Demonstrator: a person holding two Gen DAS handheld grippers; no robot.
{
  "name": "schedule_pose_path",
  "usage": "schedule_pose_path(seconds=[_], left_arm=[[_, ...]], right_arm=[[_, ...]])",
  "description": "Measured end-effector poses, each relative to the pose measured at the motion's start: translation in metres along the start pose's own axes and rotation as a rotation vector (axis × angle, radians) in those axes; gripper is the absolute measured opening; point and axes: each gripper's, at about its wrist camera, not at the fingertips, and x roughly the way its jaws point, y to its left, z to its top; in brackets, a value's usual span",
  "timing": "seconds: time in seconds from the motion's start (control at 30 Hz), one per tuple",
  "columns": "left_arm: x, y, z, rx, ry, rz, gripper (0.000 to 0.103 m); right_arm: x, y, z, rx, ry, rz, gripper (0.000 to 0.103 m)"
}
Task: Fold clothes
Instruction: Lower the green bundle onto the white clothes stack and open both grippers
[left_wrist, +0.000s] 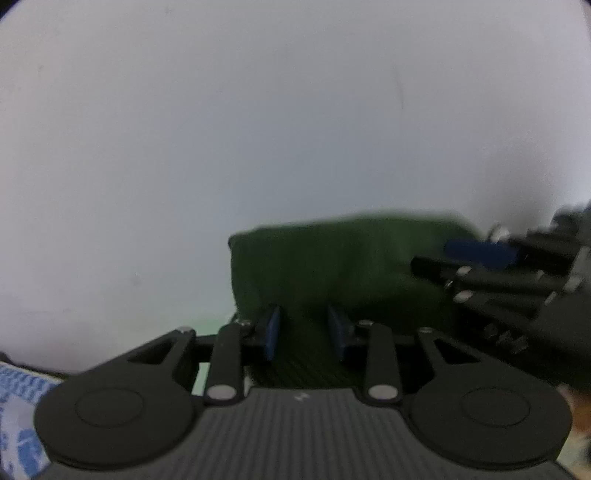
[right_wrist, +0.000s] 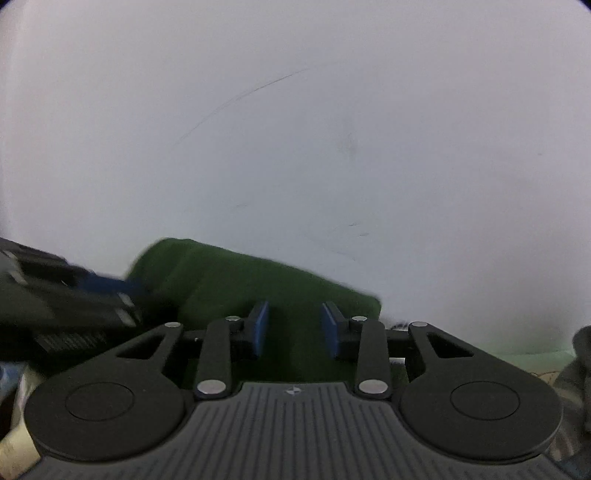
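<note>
Both grippers angle downward, side by side — left gripper (left_wrist: 303, 332) and right gripper (right_wrist: 294, 329) each have jaws parted around the green garment (left_wrist: 332, 269), whether pinching is unclear; its long axis runs across them.

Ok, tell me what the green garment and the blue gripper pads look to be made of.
Green garment: looks like a soft knit fabric, matte dark green; faint ribbed lines show near the left gripper, though blur leaves the weave uncertain. Blue pads: probably rubber or soft plastic, smooth and dull, flat slabs set on black fingers; the exact material cannot be told.
</note>
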Motion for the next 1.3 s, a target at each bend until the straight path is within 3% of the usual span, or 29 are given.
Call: schedule_pose_path(seconds=[0.13, 0.23, 0.33, 0.47, 0.67, 0.73, 0.83, 0.93, 1.07, 1.13, 1.3], left_arm=[[0.003, -0.003, -0.016, 0.037, -0.012, 0.031, 0.03], [0.008, -0.005, -0.009, 0.023, 0.0, 0.031, 0.029], [0.001, 0.001, -0.011, 0.011, 0.013, 0.038, 0.03], [0.001, 0.003, -0.007, -0.016, 0.029, 0.046, 0.031], [-0.002, 0.001, -0.008, -0.025, 0.043, 0.076, 0.032], [-0.002, 0.002, -0.005, -0.046, 0.059, 0.081, 0.033], [-0.004, 0.004, 0.002, -0.08, 0.088, 0.089, 0.035], [-0.009, 0.005, 0.01, -0.095, 0.108, 0.101, 0.044], [-0.034, 0.007, 0.02, -0.143, 0.104, 0.096, 0.074], [-0.052, 0.004, 0.019, -0.127, 0.079, 0.123, 0.075], [-0.092, 0.001, 0.017, -0.152, 0.102, 0.141, 0.092]], right_arm=[[-0.003, 0.018, -0.021, -0.098, -0.019, -0.006, 0.035], [0.003, 0.007, -0.012, -0.015, 0.021, 0.004, 0.036], [-0.017, 0.0, -0.002, 0.033, 0.006, 0.008, 0.034], [-0.048, 0.002, -0.015, 0.027, -0.071, -0.095, 0.032], [-0.029, -0.002, -0.019, 0.081, 0.023, -0.117, 0.034], [-0.028, 0.008, -0.016, 0.005, 0.037, -0.132, 0.034], [-0.027, 0.01, -0.005, -0.008, 0.084, -0.137, 0.034], [-0.033, 0.011, 0.014, 0.009, 0.117, -0.118, 0.033], [-0.062, 0.011, 0.033, 0.066, 0.088, -0.141, 0.042], [-0.075, 0.015, 0.038, 0.071, 0.094, -0.16, 0.046], [-0.112, 0.025, 0.044, 0.098, 0.101, -0.189, 0.059]])
